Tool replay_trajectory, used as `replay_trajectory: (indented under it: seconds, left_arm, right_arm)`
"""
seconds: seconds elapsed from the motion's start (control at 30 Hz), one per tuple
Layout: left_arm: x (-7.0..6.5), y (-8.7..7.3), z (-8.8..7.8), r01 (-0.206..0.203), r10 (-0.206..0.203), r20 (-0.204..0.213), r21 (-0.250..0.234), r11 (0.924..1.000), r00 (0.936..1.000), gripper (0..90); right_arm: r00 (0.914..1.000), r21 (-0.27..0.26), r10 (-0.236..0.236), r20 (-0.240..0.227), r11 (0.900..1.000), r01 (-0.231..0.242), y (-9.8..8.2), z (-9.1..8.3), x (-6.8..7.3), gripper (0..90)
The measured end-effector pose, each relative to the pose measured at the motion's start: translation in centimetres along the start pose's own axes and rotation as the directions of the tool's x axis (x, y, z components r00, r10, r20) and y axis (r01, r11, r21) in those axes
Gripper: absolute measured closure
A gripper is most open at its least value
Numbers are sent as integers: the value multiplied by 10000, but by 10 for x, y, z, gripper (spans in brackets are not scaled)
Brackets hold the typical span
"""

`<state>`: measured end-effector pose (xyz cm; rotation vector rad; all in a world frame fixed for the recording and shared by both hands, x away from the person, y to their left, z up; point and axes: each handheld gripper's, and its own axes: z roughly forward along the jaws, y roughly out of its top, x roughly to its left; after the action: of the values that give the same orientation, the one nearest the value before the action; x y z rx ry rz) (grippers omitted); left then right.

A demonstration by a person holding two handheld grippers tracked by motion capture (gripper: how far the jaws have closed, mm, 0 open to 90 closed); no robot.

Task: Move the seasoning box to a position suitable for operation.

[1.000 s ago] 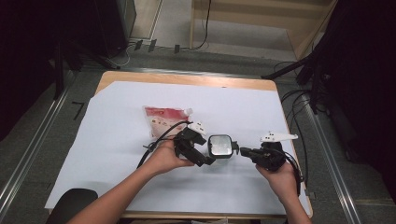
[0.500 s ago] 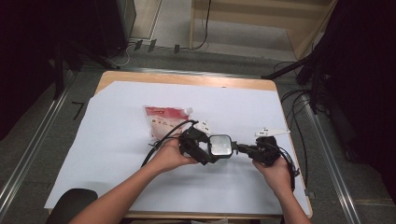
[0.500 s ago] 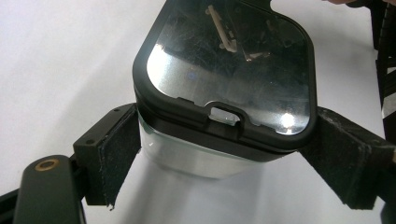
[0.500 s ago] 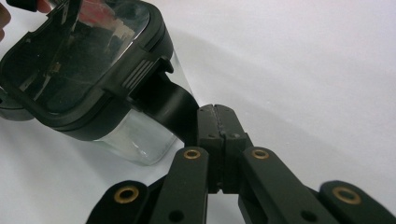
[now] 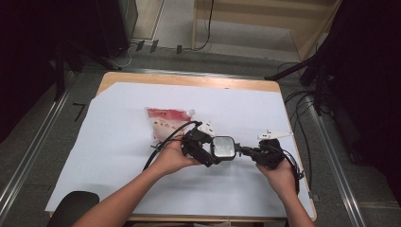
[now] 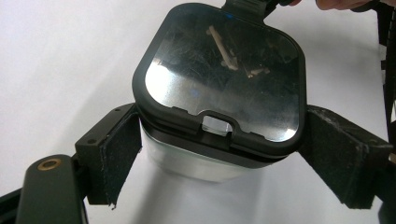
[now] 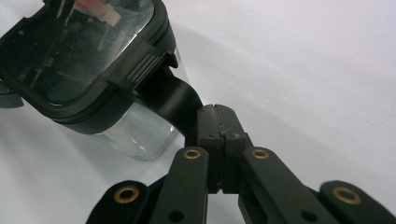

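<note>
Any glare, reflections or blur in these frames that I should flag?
Left gripper view: the container lid mirrors ceiling fixtures, with a bright patch. Right gripper view: lid reflections again, and the right gripper is slightly soft. High view: room edges dark, white table cover evenly lit.

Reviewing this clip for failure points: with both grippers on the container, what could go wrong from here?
The left gripper clamps the clear container by its smooth walls below the lid, so it could slip or twist under a pull. The right gripper pinches only the thin black flap at the lid's edge; that flap may slide out or release abruptly. A sudden release could swing the container toward the red pouch nearby.
</note>
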<state>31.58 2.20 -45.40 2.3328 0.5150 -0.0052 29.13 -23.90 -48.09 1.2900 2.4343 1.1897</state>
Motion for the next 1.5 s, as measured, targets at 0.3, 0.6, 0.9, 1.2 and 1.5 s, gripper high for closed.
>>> replay_trajectory:
  seconds: [0.3, 0.6, 0.9, 1.2, 1.5]
  left_arm:
    - [-1, 3, -3, 61, -61, -12, -13, 10000, 10000, 161]
    - [-3, 8, -8, -56, 56, -83, 14, 10000, 9999, 161]
    - [6, 9, -24, 551, -520, 343, -975, 9937, 9981, 377]
    - [-6, 7, -9, 122, -123, -228, -54, 9999, 9997, 158]
    - [-8, -3, 1, 15, -16, -494, -19, 10000, 9988, 161]
  right_arm:
    - [10000, 30, -6, -14, 10000, 6, 0, -1, 0, 900]
    - [10000, 5, 0, -16, 10000, 0, 0, -1, 0, 900]
    - [9999, -31, -27, -152, 10000, 27, 0, -1, 1, 900]
    - [9999, 101, -134, -99, 9999, 135, 0, 1, 4, 900]
    - [9999, -82, -40, -124, 10000, 39, 2, 2, 2, 889]
